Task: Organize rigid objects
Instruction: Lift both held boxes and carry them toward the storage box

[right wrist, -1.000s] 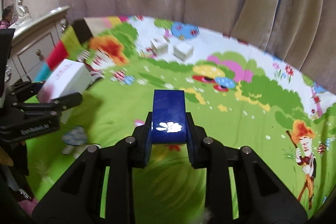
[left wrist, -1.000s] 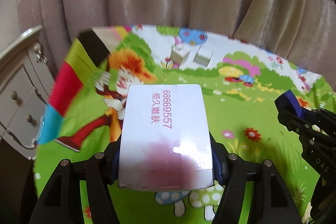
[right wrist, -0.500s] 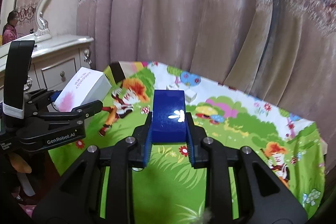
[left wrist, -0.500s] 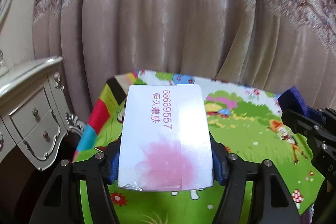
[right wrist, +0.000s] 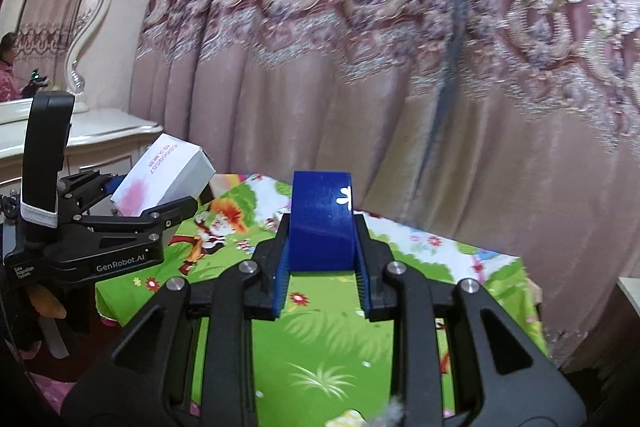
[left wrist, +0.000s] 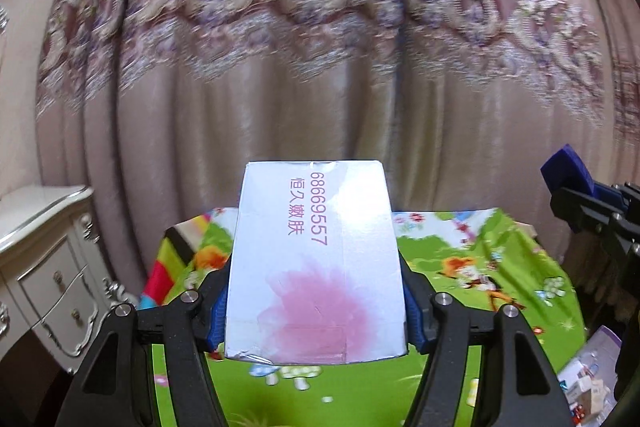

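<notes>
Both tools have risen since the earlier frames: the green cartoon-print table (left wrist: 480, 259), which filled both views then, now sits low in each frame, and the patterned pink curtain (left wrist: 320, 67) takes up the upper two thirds. The two small white boxes seen at the table's far edge a second ago are out of sight.

The left tool (left wrist: 316, 291) is clamped about half open on a white box (left wrist: 316, 267) with a pink blotch and pink printed digits. The box's long axis runs away from the camera, its far end tilted up toward the curtain at centre frame. In the right wrist view the same box (right wrist: 164, 183) shows at centre left, slanting up to the right.

The right tool (right wrist: 322, 251) is pinched narrow on a blue box (right wrist: 322, 223) with a white flower mark; its long axis also points forward and upward, at centre frame. A white dresser (left wrist: 44, 267) stands at lower left.
</notes>
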A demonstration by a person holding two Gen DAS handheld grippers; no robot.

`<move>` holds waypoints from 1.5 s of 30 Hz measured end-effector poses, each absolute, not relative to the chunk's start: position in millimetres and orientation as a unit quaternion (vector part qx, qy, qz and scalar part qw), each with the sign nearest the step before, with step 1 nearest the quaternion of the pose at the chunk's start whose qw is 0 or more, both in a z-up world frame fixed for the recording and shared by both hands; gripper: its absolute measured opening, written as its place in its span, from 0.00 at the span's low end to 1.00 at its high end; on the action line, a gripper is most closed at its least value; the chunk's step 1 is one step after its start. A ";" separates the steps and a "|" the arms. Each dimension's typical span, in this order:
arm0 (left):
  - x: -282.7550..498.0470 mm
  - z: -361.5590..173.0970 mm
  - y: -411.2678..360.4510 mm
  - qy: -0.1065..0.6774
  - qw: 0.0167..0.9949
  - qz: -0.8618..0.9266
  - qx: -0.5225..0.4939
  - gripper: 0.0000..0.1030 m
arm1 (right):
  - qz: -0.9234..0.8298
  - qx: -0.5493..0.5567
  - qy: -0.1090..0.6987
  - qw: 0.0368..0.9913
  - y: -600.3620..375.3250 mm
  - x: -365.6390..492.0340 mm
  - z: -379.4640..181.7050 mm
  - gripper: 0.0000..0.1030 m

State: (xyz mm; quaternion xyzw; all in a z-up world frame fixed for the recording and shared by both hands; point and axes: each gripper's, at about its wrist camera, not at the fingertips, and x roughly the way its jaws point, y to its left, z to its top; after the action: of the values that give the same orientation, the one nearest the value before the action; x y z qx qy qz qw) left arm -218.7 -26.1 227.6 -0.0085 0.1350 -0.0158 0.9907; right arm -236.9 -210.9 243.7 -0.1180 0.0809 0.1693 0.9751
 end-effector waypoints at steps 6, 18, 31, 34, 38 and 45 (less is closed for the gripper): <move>-236.6 239.8 -76.6 0.111 0.991 -0.069 0.022 0.64 | 0.119 -0.106 0.061 0.985 -256.1 -273.0 253.1 0.30; -266.7 265.5 -170.3 0.067 0.981 -0.165 0.075 0.64 | 0.030 -0.088 0.028 0.995 -334.9 -326.4 264.2 0.30; -297.5 260.4 -264.6 0.061 0.951 -0.278 0.118 0.64 | -0.074 -0.047 0.032 0.996 -422.5 -384.9 248.4 0.31; -302.8 256.9 -281.9 0.068 0.943 -0.299 0.127 0.64 | -0.093 -0.040 0.036 0.994 -438.0 -395.7 244.2 0.31; -309.4 248.3 -304.3 0.074 0.933 -0.323 0.141 0.64 | -0.113 -0.035 0.045 0.992 -454.0 -403.4 239.8 0.31; -320.6 222.5 -344.5 0.104 0.908 -0.368 0.171 0.64 | -0.154 -0.036 0.089 0.983 -479.0 -417.7 216.6 0.31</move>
State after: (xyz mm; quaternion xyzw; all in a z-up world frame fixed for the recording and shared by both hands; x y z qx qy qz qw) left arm -320.6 -344.5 222.5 0.1710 0.1038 -0.3680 0.9081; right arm -417.7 -479.0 216.6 -0.0359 0.0888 -0.1539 0.9834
